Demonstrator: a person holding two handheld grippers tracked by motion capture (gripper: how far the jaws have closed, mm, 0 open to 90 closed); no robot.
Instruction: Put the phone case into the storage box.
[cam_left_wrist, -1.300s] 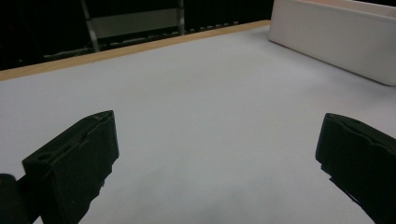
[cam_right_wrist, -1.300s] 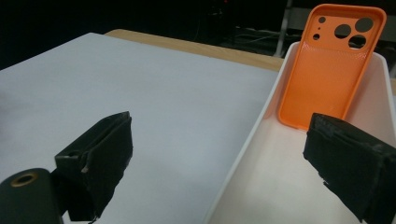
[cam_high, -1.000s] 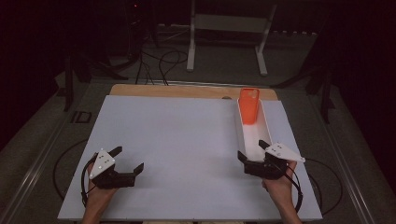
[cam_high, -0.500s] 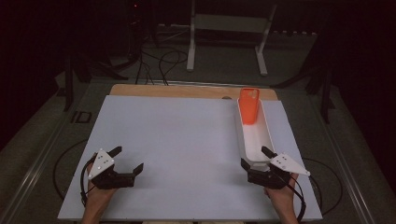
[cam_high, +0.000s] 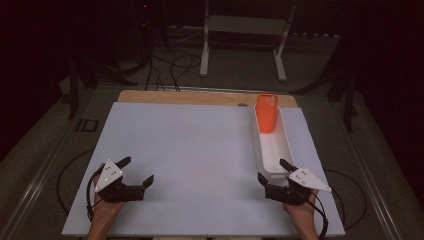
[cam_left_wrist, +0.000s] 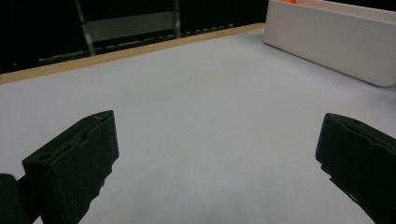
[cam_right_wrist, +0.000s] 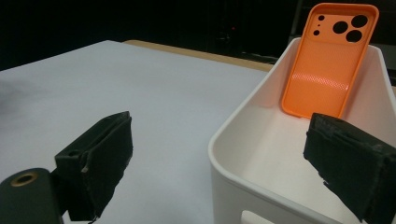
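Observation:
An orange phone case (cam_high: 266, 113) (cam_right_wrist: 327, 60) leans upright against the far end wall of a long white tray (cam_high: 274, 150) (cam_right_wrist: 243, 140) at the table's right. My right gripper (cam_high: 273, 170) (cam_right_wrist: 224, 163) stands open just before the tray's near end, with its jaws either side of the near left corner and nothing held. At the front left my left gripper (cam_high: 136, 169) (cam_left_wrist: 217, 158) rests open over the bare white table sheet (cam_high: 190, 150), and the tray's side wall (cam_left_wrist: 327, 42) lies far ahead of it.
A wooden strip (cam_high: 200, 96) runs along the table's far edge. Beyond it, on the dark floor, are a white stand's legs (cam_high: 242, 45) and cables (cam_high: 170, 65). Open sheet lies between the two grippers.
My right gripper has drawn back toward the person, from over the tray's near end to just before it. The left gripper has stayed put.

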